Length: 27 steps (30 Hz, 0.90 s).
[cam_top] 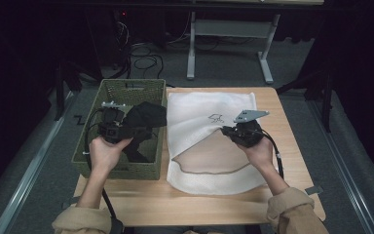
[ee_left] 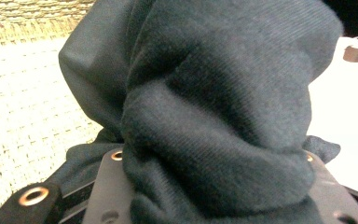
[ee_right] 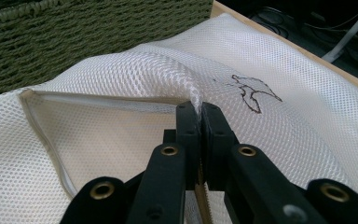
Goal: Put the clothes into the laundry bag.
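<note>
Dark garment [cam_top: 143, 118], soft ribbed knit, was bunched thick between the left gripper's [cam_top: 126, 127] jaws and lifted over the basket, a loose tail hanging below. White mesh bag [cam_top: 199, 109] lay flat just ahead of and under the right gripper [cam_top: 228, 129], whose jaws pinched its upper layer, raising the edge so the mouth gaped; small dark bird logo [ee_right: 254, 92] beside the pinch.
</note>
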Each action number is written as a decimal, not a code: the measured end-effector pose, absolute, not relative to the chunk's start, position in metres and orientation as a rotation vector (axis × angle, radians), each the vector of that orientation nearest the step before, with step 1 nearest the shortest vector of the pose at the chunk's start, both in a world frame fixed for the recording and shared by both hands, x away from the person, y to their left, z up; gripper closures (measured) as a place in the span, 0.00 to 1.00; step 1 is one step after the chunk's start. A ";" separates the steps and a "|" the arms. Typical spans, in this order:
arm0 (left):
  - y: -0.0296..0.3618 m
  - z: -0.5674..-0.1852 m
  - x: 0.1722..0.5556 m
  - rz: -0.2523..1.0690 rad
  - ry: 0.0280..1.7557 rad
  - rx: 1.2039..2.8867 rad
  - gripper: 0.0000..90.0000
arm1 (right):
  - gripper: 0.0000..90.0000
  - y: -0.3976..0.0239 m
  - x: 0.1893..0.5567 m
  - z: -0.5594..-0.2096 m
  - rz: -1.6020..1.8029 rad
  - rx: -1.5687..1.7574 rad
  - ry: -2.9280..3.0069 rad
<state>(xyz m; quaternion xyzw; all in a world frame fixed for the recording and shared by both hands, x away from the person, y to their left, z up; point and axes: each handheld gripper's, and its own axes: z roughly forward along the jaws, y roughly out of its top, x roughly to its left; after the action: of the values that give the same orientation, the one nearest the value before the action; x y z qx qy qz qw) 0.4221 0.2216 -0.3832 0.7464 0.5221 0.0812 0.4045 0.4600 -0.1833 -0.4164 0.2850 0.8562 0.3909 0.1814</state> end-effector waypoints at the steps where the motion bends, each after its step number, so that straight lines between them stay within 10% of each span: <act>1: 0.221 -0.383 0.422 0.203 1.315 1.885 0.63 | 0.98 -0.183 0.460 -0.416 1.107 0.810 2.415; 27: 0.192 -0.355 0.384 0.180 1.085 1.854 0.63 | 0.98 -0.182 0.460 -0.417 1.098 0.808 2.424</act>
<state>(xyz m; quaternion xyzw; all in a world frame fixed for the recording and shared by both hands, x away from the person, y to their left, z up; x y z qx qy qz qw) 0.3837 0.1921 -0.3553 0.7576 0.4433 0.0737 0.4734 0.4599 -0.1818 -0.4168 0.2858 0.8574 0.3885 0.1795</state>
